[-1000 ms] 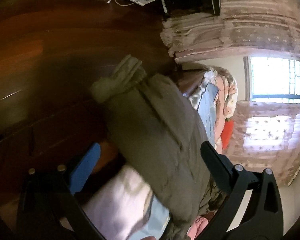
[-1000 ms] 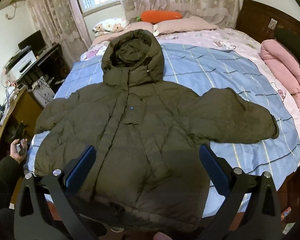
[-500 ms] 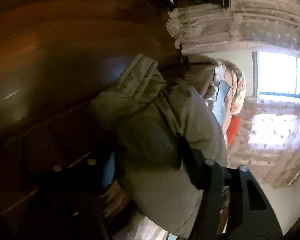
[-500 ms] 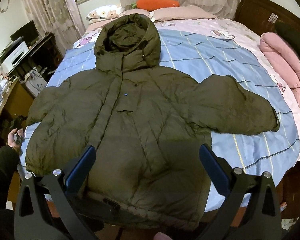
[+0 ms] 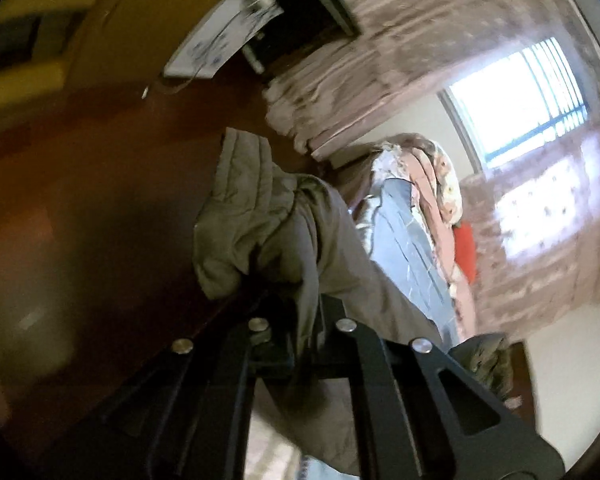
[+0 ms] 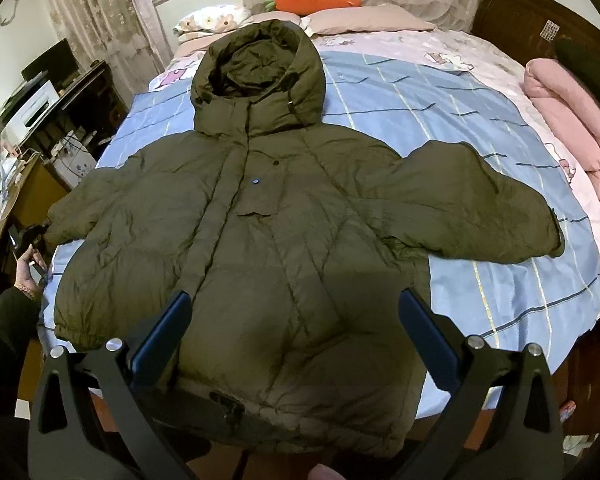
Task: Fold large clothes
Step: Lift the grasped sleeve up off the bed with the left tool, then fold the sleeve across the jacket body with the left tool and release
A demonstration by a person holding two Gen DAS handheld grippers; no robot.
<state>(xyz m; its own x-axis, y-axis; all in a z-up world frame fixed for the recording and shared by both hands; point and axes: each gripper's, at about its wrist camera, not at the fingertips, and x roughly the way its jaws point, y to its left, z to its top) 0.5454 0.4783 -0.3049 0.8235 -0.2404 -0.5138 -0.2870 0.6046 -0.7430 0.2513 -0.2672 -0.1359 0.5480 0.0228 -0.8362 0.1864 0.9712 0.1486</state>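
Observation:
A large olive hooded puffer jacket (image 6: 284, 248) lies face up on the bed, both sleeves spread out. My right gripper (image 6: 296, 332) is open above the jacket's lower hem, holding nothing. My left gripper (image 5: 300, 300) is shut on the cuff end of the jacket's left sleeve (image 5: 260, 216), which bunches around the closed jaws. In the right wrist view the left gripper (image 6: 28, 240) shows small at the left sleeve's end, in the person's hand.
The bed has a blue checked sheet (image 6: 460, 112), pillows and an orange carrot cushion (image 6: 316, 0) at the head, and a pink quilt (image 6: 568, 120) on the right. A desk with a printer (image 6: 32, 112) stands left of the bed. Dark wood floor (image 5: 80, 200) lies below.
My left gripper went from open around the sleeve end to shut on it. My right gripper has moved slightly closer over the jacket and stays open.

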